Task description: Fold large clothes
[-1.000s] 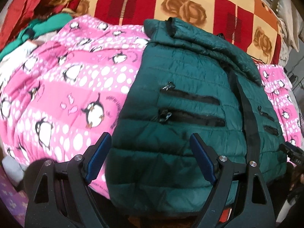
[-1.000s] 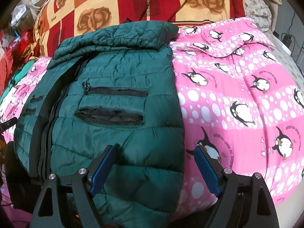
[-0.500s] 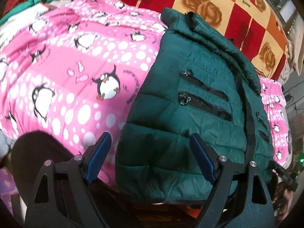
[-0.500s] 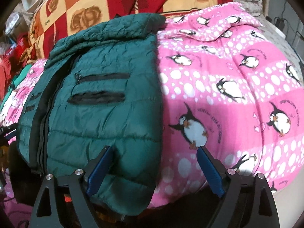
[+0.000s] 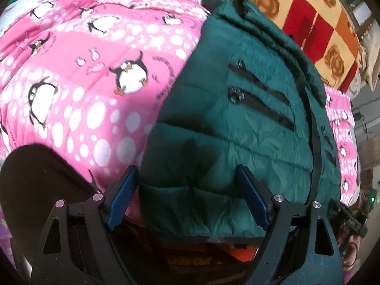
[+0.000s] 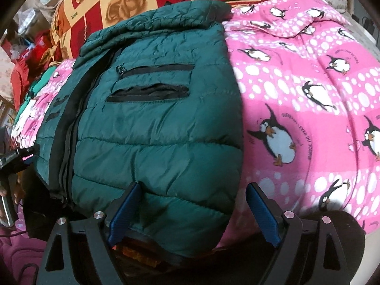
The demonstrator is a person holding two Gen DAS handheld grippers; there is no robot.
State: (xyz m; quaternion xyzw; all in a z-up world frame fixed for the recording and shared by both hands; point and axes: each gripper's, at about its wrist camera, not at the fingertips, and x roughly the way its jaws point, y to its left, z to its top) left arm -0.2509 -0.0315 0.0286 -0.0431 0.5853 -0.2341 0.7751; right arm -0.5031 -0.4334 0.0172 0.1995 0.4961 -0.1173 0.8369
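Left gripper (image 5: pixel 187 199) and right gripper (image 6: pixel 192 210): both wide open, empty, straddling hem corners of dark green quilted puffer jacket (image 5: pixel 237 118), lying flat on pink penguin-print blanket (image 6: pixel 308 95); probably poised to pinch.

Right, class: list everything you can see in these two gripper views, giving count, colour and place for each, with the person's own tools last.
Padded jacket: one, dark green with black zips, lying front-up on the blanket, hem toward the cameras.
Penguin blanket: one, pink with white dots, spread under and on both sides of the jacket.
Checked blanket: one, red, orange and cream with rose prints, behind the jacket.
Clothes pile: several, red and green, far side, partly hidden.
Left gripper: one, black with blue pads, open at the hem's left corner.
Right gripper: one, black with blue pads, open at the hem's right corner.
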